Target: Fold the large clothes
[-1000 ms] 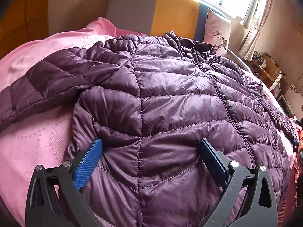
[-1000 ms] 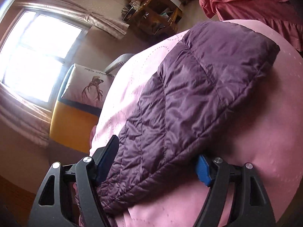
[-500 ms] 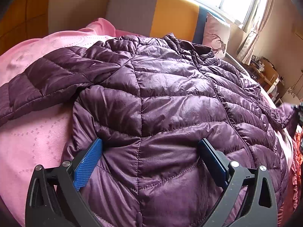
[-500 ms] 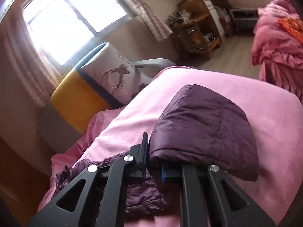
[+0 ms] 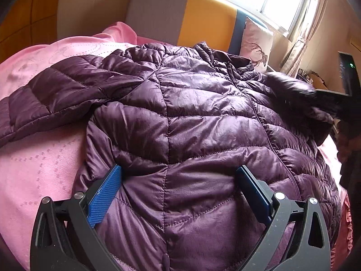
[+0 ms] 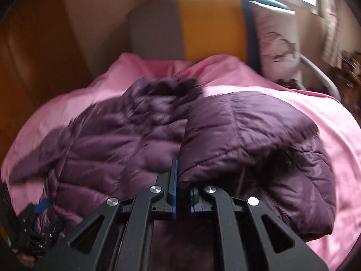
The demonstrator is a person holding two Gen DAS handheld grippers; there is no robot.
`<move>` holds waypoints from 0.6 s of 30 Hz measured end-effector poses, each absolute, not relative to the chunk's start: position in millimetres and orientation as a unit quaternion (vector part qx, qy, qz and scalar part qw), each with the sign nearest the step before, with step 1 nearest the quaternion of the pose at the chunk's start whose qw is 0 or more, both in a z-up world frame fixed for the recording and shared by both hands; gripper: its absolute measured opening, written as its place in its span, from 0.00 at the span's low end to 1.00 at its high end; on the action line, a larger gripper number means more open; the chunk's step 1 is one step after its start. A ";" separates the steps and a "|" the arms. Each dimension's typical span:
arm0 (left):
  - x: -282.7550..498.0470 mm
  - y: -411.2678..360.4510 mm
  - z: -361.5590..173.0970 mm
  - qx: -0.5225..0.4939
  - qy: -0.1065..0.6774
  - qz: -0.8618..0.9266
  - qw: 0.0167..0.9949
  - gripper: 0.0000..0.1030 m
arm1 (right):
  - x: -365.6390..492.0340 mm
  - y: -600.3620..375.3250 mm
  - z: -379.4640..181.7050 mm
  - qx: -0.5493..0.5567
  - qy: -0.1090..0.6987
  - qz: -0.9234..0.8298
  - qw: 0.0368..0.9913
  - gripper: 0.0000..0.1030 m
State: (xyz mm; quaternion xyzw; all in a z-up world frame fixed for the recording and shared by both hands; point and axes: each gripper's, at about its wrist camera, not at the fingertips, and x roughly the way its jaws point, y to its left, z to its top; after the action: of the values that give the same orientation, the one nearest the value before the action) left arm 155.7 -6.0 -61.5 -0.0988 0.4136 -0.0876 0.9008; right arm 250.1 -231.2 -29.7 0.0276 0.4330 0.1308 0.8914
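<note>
Two grippers share one garment here, and each has its own job. The purple down jacket [image 5: 180,117] lies front up on the pink bed cover [image 5: 33,169], with its collar toward the headboard [image 5: 203,27] and one sleeve spread out over the pink cloth.

Our left gripper [image 5: 178,194] stands wide, its blue pads [image 5: 103,194] resting on the lower body of the jacket and closing on nothing. We judge that it sits there to press the hem down, so that the body does not slide when the other side is pulled.

Our right gripper [image 6: 181,189] has its jaws brought almost together on the end of the other sleeve [image 6: 237,131] — the quilted cloth is pinched between the pads, and the sleeve arches from there over the chest. This view is blurred, so the cuff itself we cannot make out well.

We think the sleeve is held at its end because this gives the longest lever for folding it across the front — the fold is under way, not finished.
</note>
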 end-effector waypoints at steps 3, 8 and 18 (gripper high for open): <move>154.7 -5.5 -61.1 -0.101 0.413 -0.089 0.901 0.96 | 242.0 -197.3 -39.1 0.004 0.442 0.158 0.883 0.21; 153.2 -4.3 -61.0 -0.105 0.412 -0.091 0.901 0.96 | 221.9 -190.9 -36.9 0.033 0.426 0.179 0.886 0.55; 158.7 -5.1 -41.8 -0.110 0.440 -0.087 0.887 0.96 | 154.0 -243.1 -10.2 0.148 0.411 0.170 0.883 0.79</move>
State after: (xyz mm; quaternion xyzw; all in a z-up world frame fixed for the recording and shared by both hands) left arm 158.7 -5.1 -41.8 -0.1098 0.4398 -0.0866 0.8871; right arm 154.0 -243.1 -10.2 0.1477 0.4110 0.1703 0.8833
